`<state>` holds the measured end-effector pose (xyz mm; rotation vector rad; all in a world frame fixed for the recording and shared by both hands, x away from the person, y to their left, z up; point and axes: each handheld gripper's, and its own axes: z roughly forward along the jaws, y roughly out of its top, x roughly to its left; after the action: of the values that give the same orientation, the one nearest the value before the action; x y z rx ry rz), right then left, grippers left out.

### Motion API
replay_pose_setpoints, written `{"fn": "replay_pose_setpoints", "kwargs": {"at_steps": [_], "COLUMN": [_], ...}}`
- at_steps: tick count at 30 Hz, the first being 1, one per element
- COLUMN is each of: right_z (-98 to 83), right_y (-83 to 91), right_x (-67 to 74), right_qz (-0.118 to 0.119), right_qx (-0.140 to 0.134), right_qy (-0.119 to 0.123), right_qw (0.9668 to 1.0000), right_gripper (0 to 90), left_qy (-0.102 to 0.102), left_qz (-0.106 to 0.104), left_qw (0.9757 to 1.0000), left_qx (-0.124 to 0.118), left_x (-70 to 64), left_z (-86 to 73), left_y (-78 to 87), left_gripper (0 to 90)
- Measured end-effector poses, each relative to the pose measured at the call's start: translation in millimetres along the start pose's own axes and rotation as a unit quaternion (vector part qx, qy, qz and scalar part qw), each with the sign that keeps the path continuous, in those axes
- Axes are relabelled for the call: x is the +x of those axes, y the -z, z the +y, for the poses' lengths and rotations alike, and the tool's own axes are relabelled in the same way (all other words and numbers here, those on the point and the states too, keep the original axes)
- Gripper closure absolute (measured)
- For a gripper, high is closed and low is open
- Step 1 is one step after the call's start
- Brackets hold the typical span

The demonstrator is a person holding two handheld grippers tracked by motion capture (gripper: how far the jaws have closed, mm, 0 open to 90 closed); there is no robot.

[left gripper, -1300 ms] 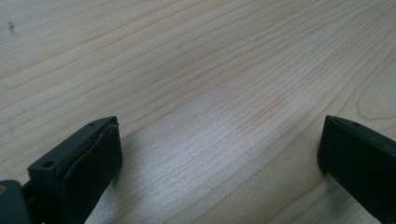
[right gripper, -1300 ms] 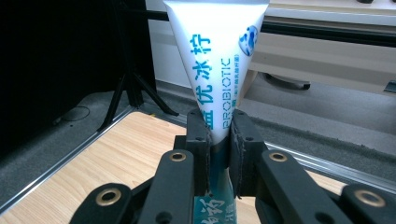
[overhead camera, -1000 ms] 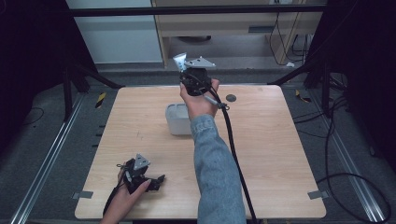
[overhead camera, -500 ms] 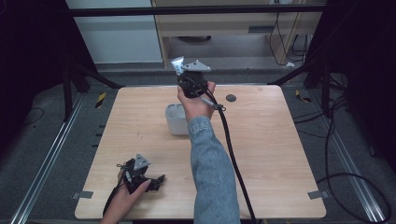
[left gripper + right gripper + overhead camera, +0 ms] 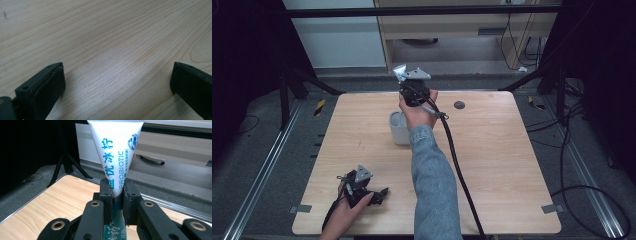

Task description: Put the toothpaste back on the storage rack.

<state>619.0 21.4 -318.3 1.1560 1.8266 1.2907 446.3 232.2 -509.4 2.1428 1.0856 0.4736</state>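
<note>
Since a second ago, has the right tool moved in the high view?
Yes. The right tool, shut on the tube, has shifted slightly left and toward the cup, judged against the dark disc on the table.

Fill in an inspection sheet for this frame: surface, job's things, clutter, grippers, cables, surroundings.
Surface: light wooden table, bare over most of its top.
Job's things: white toothpaste tube with blue print, held upright above the table's far edge; grey cup standing on the table below the right hand.
Clutter: one small dark round spot on the table near the far edge; what it is cannot be told.
Grippers: right gripper shut on the tube's lower part; left gripper open, low over bare wood at the near left corner.
Cables: black cable trails from the right gripper across the table to the near edge.
Surroundings: dark frame legs, grey floor, loose floor cables at right, a cabinet behind.
</note>
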Motion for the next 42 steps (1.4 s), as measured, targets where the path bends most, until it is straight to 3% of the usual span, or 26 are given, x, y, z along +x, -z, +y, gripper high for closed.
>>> {"fn": "replay_pose_setpoints", "kwargs": {"at_steps": [20, 42], "right_z": [-16.6, -24.8], "right_y": [-13.7, -15.4], "right_x": [2.3, 1.7], "right_qz": [-0.004, -0.003], "right_qx": [0.017, 0.028], "right_qy": [0.002, 0.006], "right_qw": [0.9998, 0.9996], "right_gripper": [80.1, 80.0], "left_qy": [-0.001, -0.001], "left_qz": [-0.001, -0.001], "left_qw": [1.0, 1.0], "left_qx": [0.0, 0.0], "left_x": [0.3, 0.3], "left_z": [0.2, 0.2], "left_y": [-0.2, -0.2], "left_gripper": [0.0, 0.0]}}
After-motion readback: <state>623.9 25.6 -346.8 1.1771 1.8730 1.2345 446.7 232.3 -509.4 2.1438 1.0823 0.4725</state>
